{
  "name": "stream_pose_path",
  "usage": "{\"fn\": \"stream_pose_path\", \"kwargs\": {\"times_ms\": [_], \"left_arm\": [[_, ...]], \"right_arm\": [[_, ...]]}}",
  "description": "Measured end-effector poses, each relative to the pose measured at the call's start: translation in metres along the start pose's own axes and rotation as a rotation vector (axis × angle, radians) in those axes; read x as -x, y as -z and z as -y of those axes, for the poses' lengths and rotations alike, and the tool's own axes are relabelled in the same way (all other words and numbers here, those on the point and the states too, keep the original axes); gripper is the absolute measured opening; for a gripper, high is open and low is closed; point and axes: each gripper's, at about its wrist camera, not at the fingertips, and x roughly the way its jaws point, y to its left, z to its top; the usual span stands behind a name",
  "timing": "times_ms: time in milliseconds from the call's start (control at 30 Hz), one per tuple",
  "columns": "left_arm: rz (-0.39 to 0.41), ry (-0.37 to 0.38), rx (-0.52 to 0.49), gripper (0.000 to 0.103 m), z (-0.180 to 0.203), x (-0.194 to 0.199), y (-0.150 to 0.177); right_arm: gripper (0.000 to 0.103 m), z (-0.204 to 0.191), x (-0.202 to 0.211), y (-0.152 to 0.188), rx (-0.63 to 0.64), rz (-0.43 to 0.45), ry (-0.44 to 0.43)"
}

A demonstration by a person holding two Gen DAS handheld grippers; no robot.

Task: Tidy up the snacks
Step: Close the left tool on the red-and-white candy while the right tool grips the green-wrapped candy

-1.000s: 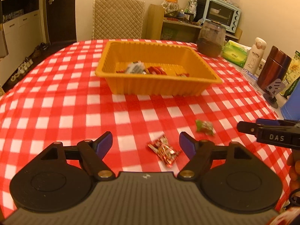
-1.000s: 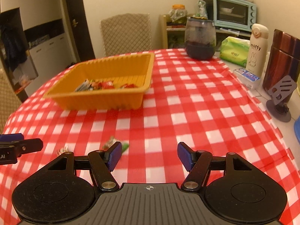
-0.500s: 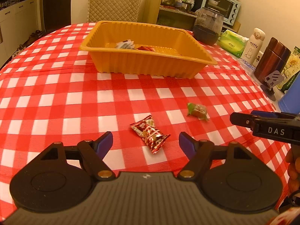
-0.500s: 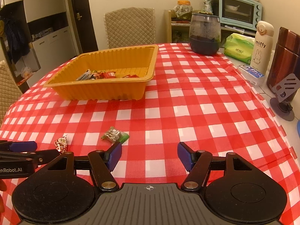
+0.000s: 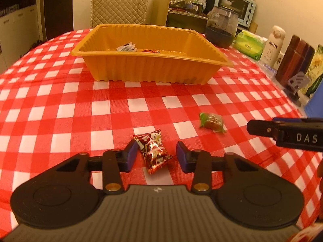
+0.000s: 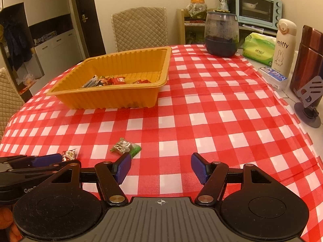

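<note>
Left wrist view first: I see my left hand-held gripper low over the surface, its jaws closing around a red-wrapped candy that lies between them. The left pad looks to touch the wrapper; the right pad stands clear of it, so nothing is gripped yet. A green-wrapped candy lies at about 2 o'clock from the red one, and past it, at 3 o'clock, a black finger of my right hand-held gripper pokes into frame.

From the right wrist view, my right hand-held gripper has its jaws apart and empty, with the green-wrapped candy just ahead of its left pad.

A red-and-white checked cloth covers the surface. At 12 o'clock sits an orange ribbed tray with several wrapped snacks inside. At 1 to 2 o'clock along the far edge I see a dark glass jar, a green tissue pack and a white bottle. Behind them, a blue toaster oven stands on a shelf, and a quilted chair faces the surface by a dark door.
</note>
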Motion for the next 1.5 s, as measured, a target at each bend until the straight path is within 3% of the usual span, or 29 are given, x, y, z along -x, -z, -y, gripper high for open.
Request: {"fn": "stream_pose_path", "kwargs": {"times_ms": [100, 500, 667, 1067, 1267, 1500], "left_arm": [[-0.002, -0.029, -0.049, 0.028, 0.003, 0.0, 0.001], [-0.022, -0.009, -0.062, 0.021, 0.0, 0.005, -0.002], [-0.021, 0.002, -0.06, 0.021, -0.006, 0.009, -0.01], [-0.008, 0.059, -0.098, 0.02, -0.022, 0.02, -0.042], [-0.011, 0.062, -0.083, 0.02, -0.027, 0.017, -0.044], [-0.011, 0.066, -0.069, 0.02, -0.029, 0.014, -0.046]], "right_arm": [[0.066, 0.001, -0.002, -0.001, -0.002, 0.001, 0.005], [0.066, -0.004, -0.002, -0.002, 0.013, 0.009, -0.002], [0.066, -0.012, -0.005, -0.004, 0.104, 0.027, -0.007], [0.065, -0.042, -0.036, -0.008, 0.407, -0.005, -0.148], [0.065, -0.038, -0.061, -0.012, 0.442, -0.053, -0.144], [0.043, -0.034, -0.071, -0.016, 0.433, -0.072, -0.152]]}}
